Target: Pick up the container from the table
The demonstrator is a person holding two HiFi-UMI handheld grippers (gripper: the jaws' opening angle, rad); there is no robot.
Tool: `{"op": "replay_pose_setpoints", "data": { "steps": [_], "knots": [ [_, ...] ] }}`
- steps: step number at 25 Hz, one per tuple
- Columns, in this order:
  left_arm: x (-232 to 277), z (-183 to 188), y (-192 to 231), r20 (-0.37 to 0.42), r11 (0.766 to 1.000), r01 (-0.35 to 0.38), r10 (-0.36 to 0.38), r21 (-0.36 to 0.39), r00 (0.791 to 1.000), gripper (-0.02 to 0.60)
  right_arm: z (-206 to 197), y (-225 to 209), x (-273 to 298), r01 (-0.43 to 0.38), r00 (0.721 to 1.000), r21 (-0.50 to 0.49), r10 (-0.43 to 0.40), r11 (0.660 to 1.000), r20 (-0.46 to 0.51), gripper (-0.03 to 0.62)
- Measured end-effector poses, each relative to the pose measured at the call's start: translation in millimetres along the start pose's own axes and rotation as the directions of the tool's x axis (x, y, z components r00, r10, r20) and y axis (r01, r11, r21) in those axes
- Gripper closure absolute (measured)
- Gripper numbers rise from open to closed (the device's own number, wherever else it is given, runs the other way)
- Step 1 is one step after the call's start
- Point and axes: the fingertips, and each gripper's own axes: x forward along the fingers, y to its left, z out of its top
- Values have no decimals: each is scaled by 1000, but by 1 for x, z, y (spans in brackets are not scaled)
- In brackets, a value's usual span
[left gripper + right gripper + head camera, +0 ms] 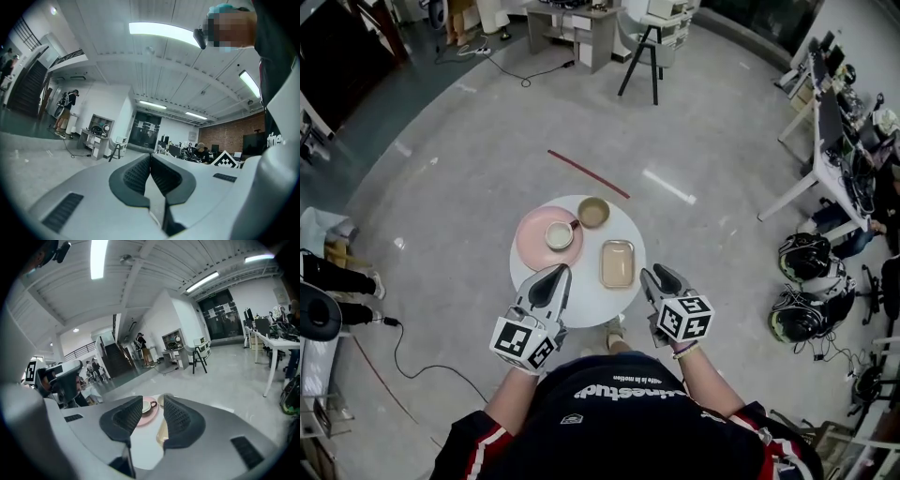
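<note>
1. Round white table (581,286) stands on the grey floor; a person stands at its near edge.
2. Shallow beige rectangular container (617,263) lies flat on the table's right half, untouched.
3. Pink round plate (534,246) at left carries a white cup (560,234); a tan bowl (593,212) sits at the far edge.
4. Left gripper (557,274) hovers over the near-left rim, jaw tips pressed together, empty.
5. Right gripper (654,275) hovers just beside the container, jaws spread, holding nothing.
</note>
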Motion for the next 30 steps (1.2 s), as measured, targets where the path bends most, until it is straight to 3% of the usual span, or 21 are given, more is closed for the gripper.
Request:
{"op": "replay_pose_setpoints", "data": {
  "steps": [8,20,30],
  "knots": [
    [21,-7,1,-11,1000,-3,3,11,1000,557,-39,-44,34,40,995,98,-30,994,-98,457],
    [47,-9,14,-8,1000,-21,21,14,1000,557,-96,-88,80,90,967,142,-52,986,-250,457],
    [72,-16,29,-22,998,-54,54,14,998,557,-124,-127,128,127,963,189,-76,974,-260,462]
  ]
}}
